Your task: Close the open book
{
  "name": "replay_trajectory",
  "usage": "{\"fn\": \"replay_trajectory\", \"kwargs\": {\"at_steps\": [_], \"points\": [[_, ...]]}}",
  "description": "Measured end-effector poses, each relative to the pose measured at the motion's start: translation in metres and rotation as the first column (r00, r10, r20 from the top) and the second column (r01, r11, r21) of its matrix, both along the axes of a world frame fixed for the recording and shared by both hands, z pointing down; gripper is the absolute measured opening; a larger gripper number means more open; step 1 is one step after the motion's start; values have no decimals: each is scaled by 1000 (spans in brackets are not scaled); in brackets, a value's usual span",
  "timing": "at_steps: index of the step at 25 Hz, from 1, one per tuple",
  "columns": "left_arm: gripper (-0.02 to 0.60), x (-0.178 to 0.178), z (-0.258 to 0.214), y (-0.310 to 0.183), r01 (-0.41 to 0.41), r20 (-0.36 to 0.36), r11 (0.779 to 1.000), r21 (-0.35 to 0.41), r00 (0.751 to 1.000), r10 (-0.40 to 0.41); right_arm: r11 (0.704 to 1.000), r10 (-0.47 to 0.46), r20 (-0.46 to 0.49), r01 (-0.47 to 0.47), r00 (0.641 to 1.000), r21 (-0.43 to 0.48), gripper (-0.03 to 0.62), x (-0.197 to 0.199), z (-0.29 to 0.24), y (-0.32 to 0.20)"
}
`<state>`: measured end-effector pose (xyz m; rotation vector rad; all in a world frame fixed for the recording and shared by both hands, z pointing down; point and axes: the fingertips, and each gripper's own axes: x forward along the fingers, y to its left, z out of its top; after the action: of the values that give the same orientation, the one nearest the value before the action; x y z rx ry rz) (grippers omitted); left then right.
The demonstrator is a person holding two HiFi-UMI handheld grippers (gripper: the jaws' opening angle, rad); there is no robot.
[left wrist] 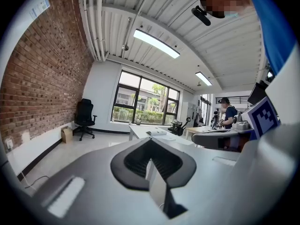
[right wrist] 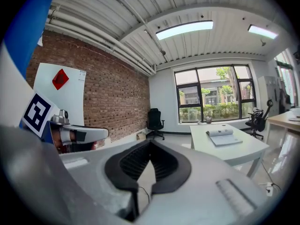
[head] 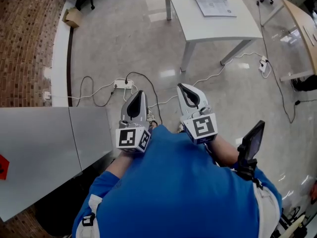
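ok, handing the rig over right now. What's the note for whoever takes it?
Left tool: jaws together, empty, held out over the grey floor.
Right tool: jaws together, empty, level beside the left tool.
Open white-paged book: lies open on the white rectangular table ahead, well clear of both tools.
Done: nothing yet; the book is untouched.
Left: get up to the table, then probably fold one half of the book over the other until it lies shut.
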<state>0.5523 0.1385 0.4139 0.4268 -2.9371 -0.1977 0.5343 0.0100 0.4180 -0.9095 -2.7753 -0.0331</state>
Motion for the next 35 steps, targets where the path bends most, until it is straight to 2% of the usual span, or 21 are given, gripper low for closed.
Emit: {"fn": "replay_trajectory", "kwargs": {"at_steps": [9,18,22,27,35], "points": [[8,-73,-14,101,-72,46,997,34,996,71,997,78,37,-79,996,18,2,-63,-18,102],[8,-113,-13,178,-92,52,994,64,995,89,993,113,47,-115,992,28,2,-102,-24,179],[8,-133,-10,190,-91,54,993,69,995,87,993,115,69,-117,991,29,2,-124,-18,188],[8,-168,-11,200,-81,55,995,59,995,78,993,109,45,-111,993,29,2,-162,-17,197],[8,-262,-13,192,-69,62,997,29,996,67,995,99,58,-99,993,-2,2,-259,-17,190]]}}
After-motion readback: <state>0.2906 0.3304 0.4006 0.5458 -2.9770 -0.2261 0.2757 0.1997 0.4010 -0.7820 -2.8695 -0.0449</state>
